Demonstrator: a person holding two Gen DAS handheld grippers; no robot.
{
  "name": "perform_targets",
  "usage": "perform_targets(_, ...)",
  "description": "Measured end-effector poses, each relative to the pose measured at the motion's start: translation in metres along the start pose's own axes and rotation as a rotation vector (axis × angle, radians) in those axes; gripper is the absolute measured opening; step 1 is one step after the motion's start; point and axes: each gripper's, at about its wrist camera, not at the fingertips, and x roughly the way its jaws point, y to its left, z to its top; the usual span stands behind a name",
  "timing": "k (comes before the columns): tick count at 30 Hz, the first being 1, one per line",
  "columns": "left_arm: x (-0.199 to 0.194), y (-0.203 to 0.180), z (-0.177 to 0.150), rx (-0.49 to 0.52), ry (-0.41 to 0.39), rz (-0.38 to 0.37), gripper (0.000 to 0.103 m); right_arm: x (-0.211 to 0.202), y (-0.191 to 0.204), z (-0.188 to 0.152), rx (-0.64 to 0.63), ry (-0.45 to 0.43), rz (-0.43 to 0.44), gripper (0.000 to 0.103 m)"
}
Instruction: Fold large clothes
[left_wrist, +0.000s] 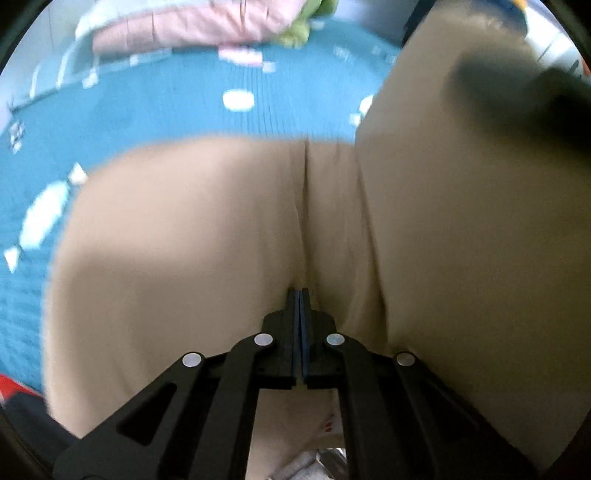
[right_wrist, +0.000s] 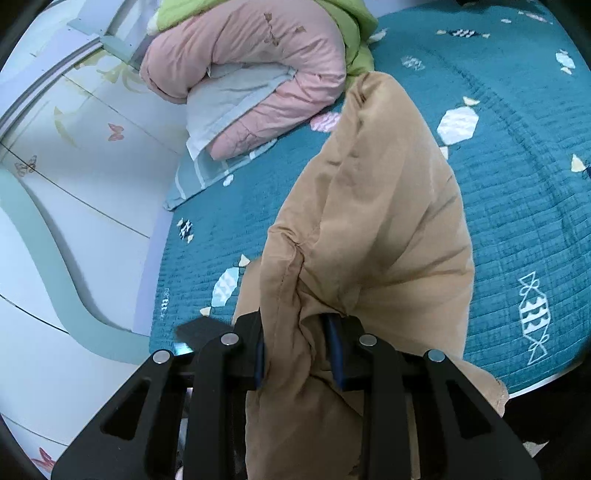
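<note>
A large tan garment hangs over the teal bedspread. My left gripper is shut on a fold of it, with the cloth spreading out ahead and rising at the right. The left wrist view is blurred. In the right wrist view the same tan garment is bunched between the fingers of my right gripper, which is shut on a thick wad of it. The cloth drapes forward over the teal bedspread and hangs down below the jaws.
A rolled pink quilt with a green one and a grey pillowcase lies at the head of the bed. A white wall with butterfly decals runs along the left. The bed edge is at lower right.
</note>
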Motion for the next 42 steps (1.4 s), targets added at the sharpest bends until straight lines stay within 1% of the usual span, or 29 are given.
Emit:
perform_targets(3, -0.027, 0.026, 0.006, -0.032, -0.092, 0.005, 0.004, 0.014, 0.011, -0.003, -0.011, 0.029, -0.007, 0.026)
perform_targets(5, -0.041, 0.054, 0.009, -0.097, -0.137, 0.020, 0.004, 0.025, 0.020, -0.004, -0.027, 0.046, -0.011, 0.026)
perform_targets(7, -0.045, 0.079, 0.009, -0.165, -0.146, 0.039, 0.004, 0.036, 0.033, -0.005, -0.052, 0.059, -0.016, 0.025)
perform_targets(9, -0.043, 0.103, 0.008, -0.233, -0.137, 0.073, 0.004, 0.051, 0.046, -0.008, -0.072, 0.082, -0.007, 0.025)
perform_targets(12, -0.048, 0.132, 0.002, -0.300, -0.128, 0.079, 0.004, 0.074, 0.064, -0.013, -0.106, 0.125, 0.020, 0.025)
perform_targets(15, -0.060, 0.146, -0.006, -0.347, -0.141, 0.075, 0.004, 0.104, 0.079, -0.021, -0.137, 0.191, 0.048, 0.023)
perform_targets(16, -0.059, 0.150, -0.006, -0.357, -0.146, 0.080, 0.004, 0.115, 0.082, -0.024, -0.147, 0.212, 0.045, 0.022)
perform_targets(18, -0.063, 0.159, -0.008, -0.378, -0.150, 0.105, 0.004, 0.130, 0.081, -0.029, -0.149, 0.227, 0.028, 0.022)
perform_targets(20, -0.061, 0.165, -0.006, -0.398, -0.150, 0.121, 0.004, 0.142, 0.076, -0.031, -0.142, 0.261, 0.035, 0.022)
perform_targets(21, -0.064, 0.170, -0.007, -0.417, -0.154, 0.110, 0.004, 0.147, 0.071, -0.033, -0.130, 0.282, 0.044, 0.022)
perform_targets(23, -0.067, 0.176, -0.006, -0.431, -0.171, 0.096, 0.004, 0.150, 0.064, -0.037, -0.094, 0.310, 0.077, 0.022)
perform_targets(25, -0.072, 0.178, -0.005, -0.442, -0.187, 0.105, 0.004, 0.152, 0.062, -0.042, -0.088, 0.349, 0.125, 0.022)
perform_targets(26, -0.073, 0.179, -0.005, -0.446, -0.191, 0.106, 0.004, 0.153, 0.063, -0.044, -0.098, 0.357, 0.133, 0.023)
perform_targets(29, -0.077, 0.179, -0.004, -0.459, -0.208, 0.090, 0.004, 0.155, 0.070, -0.052, -0.131, 0.347, 0.115, 0.024)
perform_targets(31, -0.078, 0.178, -0.004, -0.455, -0.216, 0.086, 0.004, 0.153, 0.080, -0.065, -0.203, 0.352, 0.108, 0.025)
perform_targets(33, -0.077, 0.179, -0.004, -0.461, -0.214, 0.097, 0.004, 0.151, 0.086, -0.073, -0.237, 0.372, 0.127, 0.025)
perform_targets(35, -0.075, 0.182, -0.004, -0.484, -0.203, 0.101, 0.004, 0.147, 0.082, -0.076, -0.211, 0.417, 0.181, 0.025)
perform_targets(36, -0.074, 0.183, -0.005, -0.495, -0.202, 0.097, 0.004, 0.144, 0.078, -0.076, -0.183, 0.447, 0.223, 0.025)
perform_targets(38, -0.075, 0.184, -0.005, -0.505, -0.211, 0.082, 0.004, 0.138, 0.069, -0.074, -0.135, 0.486, 0.289, 0.025)
perform_targets(40, -0.077, 0.180, -0.004, -0.492, -0.231, 0.062, 0.004, 0.136, 0.059, -0.075, -0.080, 0.512, 0.338, 0.029)
perform_targets(41, -0.078, 0.176, -0.002, -0.480, -0.242, 0.065, 0.005, 0.136, 0.053, -0.077, -0.039, 0.533, 0.372, 0.033)
perform_targets(42, -0.079, 0.171, 0.000, -0.464, -0.253, 0.069, 0.005, 0.138, 0.048, -0.079, -0.001, 0.545, 0.393, 0.034)
